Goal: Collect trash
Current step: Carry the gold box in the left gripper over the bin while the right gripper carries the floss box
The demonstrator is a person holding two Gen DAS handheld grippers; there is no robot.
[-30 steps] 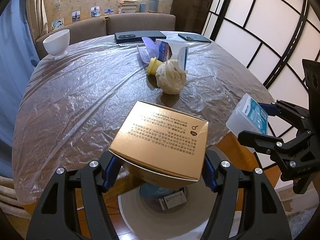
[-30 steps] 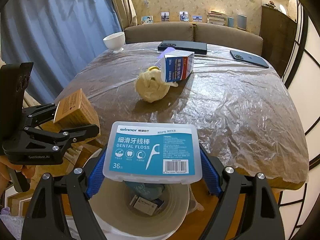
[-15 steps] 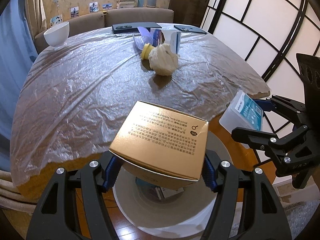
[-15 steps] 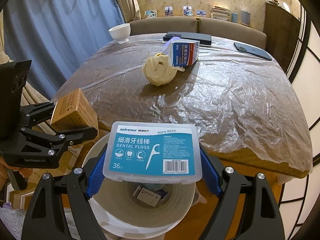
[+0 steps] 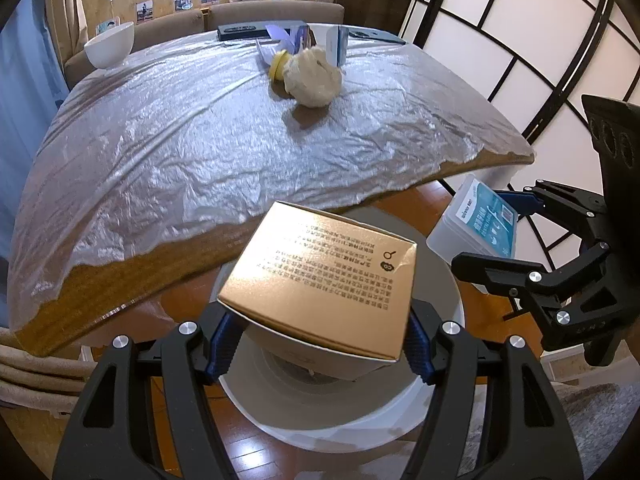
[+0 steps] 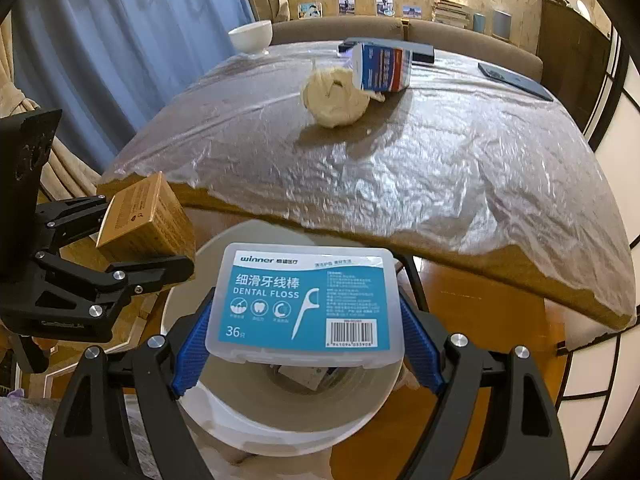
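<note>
My left gripper is shut on a gold cardboard box and holds it over the white round bin on the floor. My right gripper is shut on a clear dental floss box with a blue label, also above the bin. Each gripper shows in the other's view: the floss box at right, the gold box at left. A crumpled paper ball and a blue-and-white carton lie on the table. Some trash lies in the bin.
The table is covered with plastic film. A white bowl, a dark flat case, a phone, a yellow lid and a purple wrapper lie at its far side. A sofa stands behind; a paper screen stands at right.
Both grippers have pulled back from the table and dropped lower with their boxes. The bin now sits directly under both; the table edge has receded.
</note>
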